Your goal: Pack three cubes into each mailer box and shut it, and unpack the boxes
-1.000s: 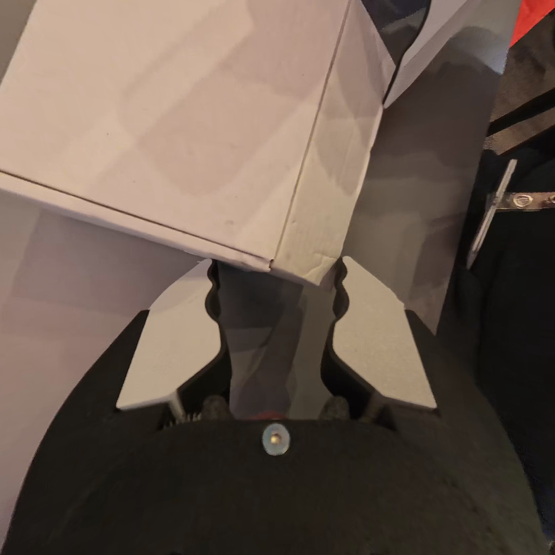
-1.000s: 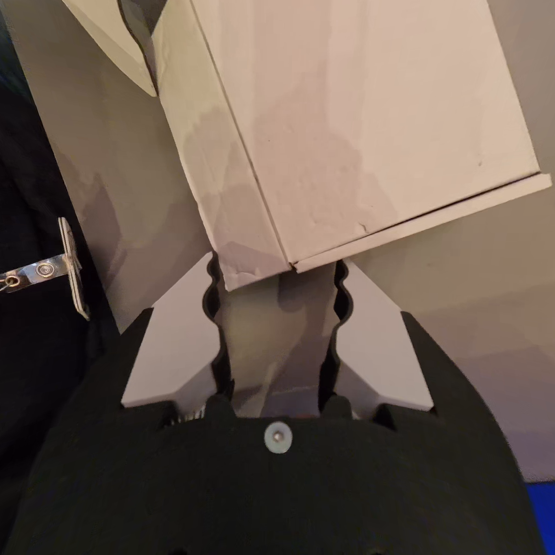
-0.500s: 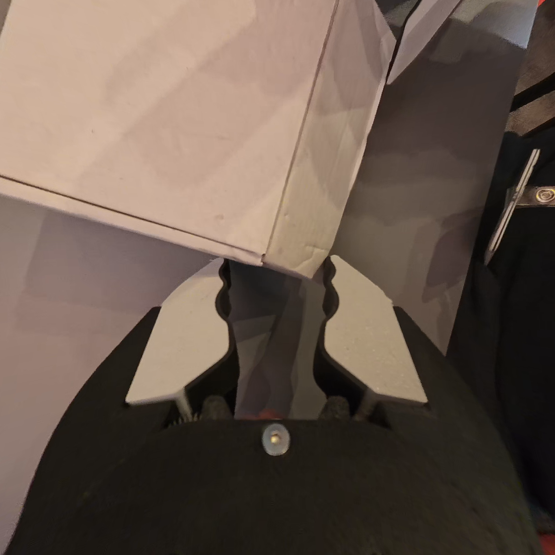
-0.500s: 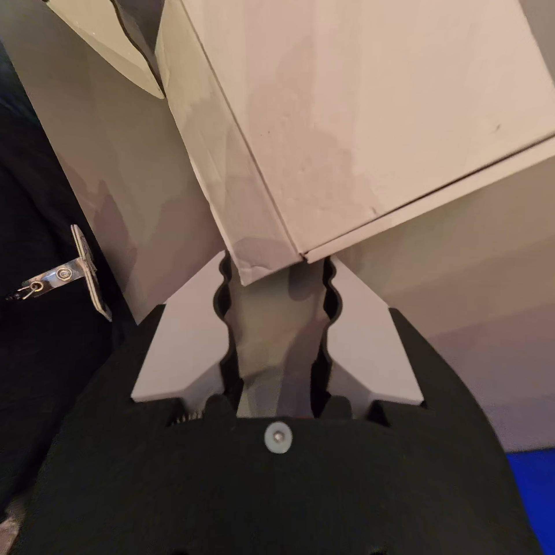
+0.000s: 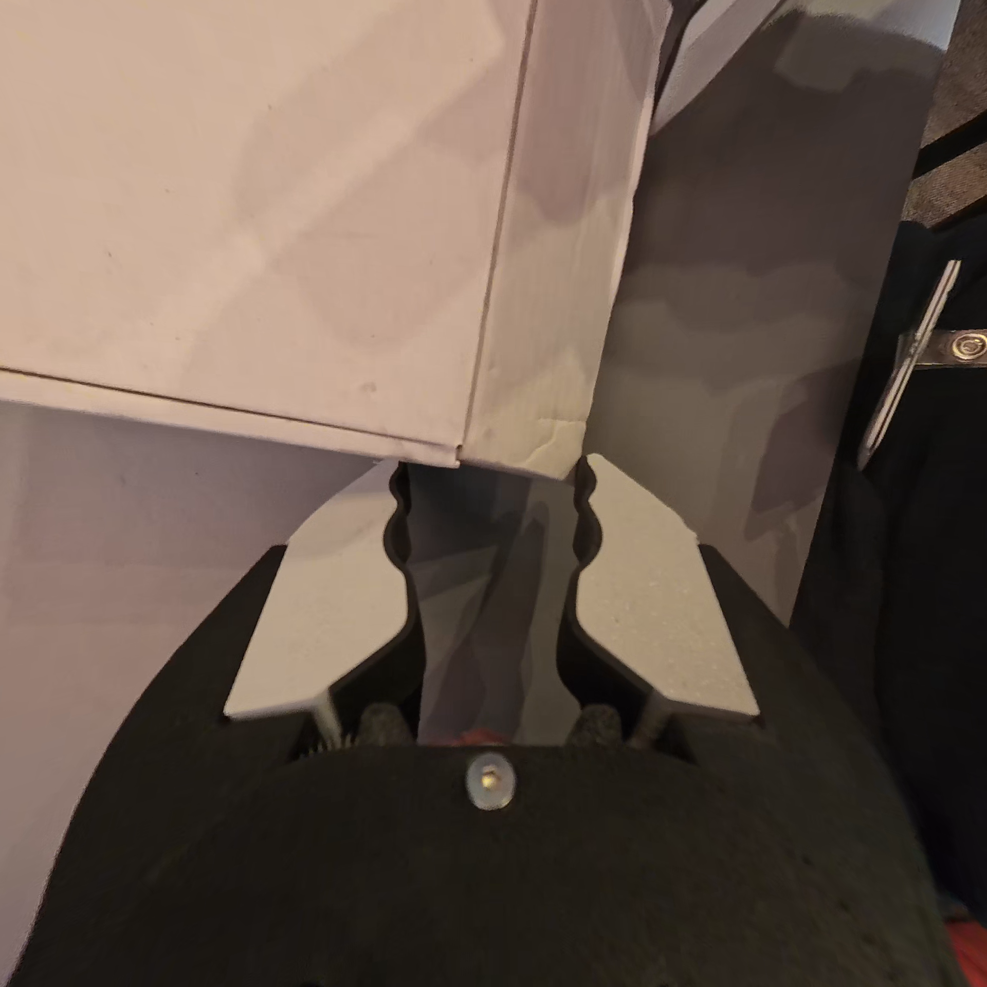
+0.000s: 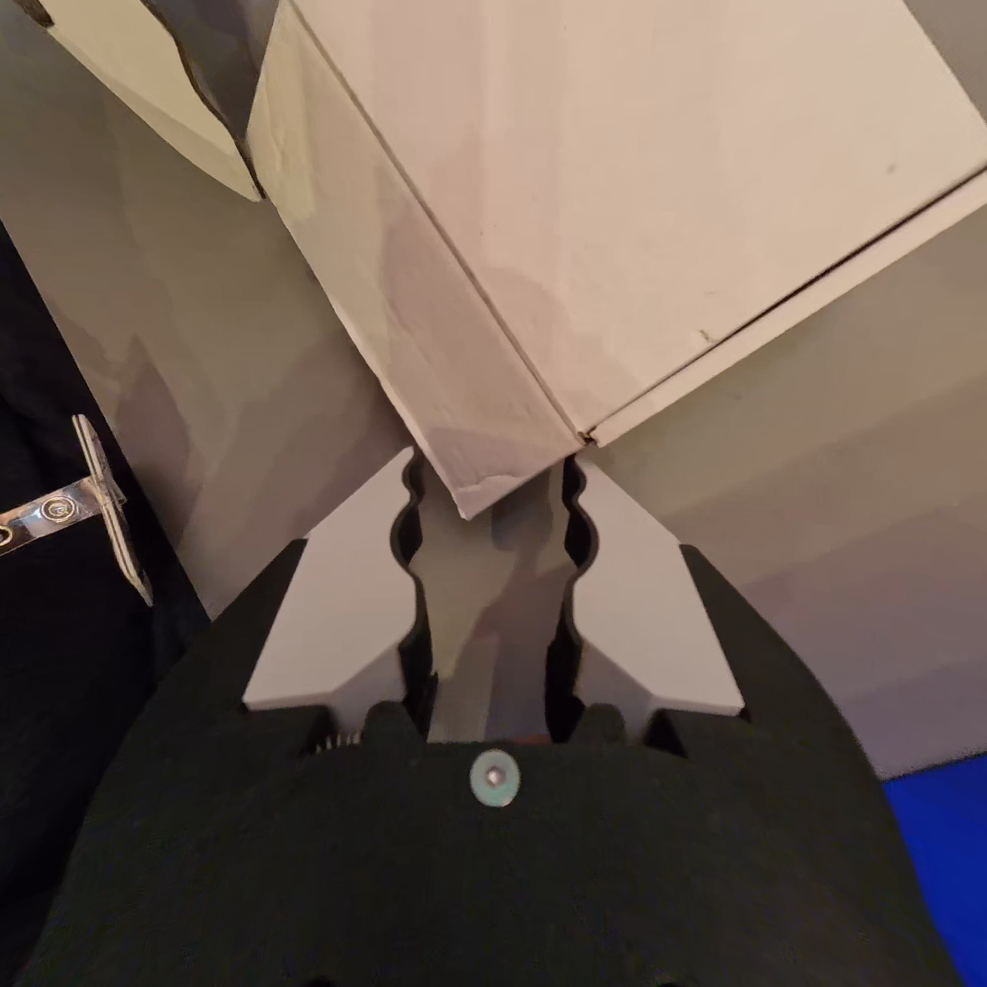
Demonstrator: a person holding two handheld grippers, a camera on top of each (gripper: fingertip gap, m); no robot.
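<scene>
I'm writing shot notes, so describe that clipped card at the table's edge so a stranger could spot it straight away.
Start at the white mailer box on the pale table, then look left past the table's edge to the dark clothing. There hangs a thin badge card, seen edge-on, held by a shiny metal clip strap. It is the only glinting thing against that black cloth.

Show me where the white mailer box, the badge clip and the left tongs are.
white mailer box (image 5: 267,213), left wrist view, broad face.
badge clip (image 6: 59,510), right wrist view, shiny strap.
left tongs (image 5: 488,475), left wrist view, between the tips.
</scene>
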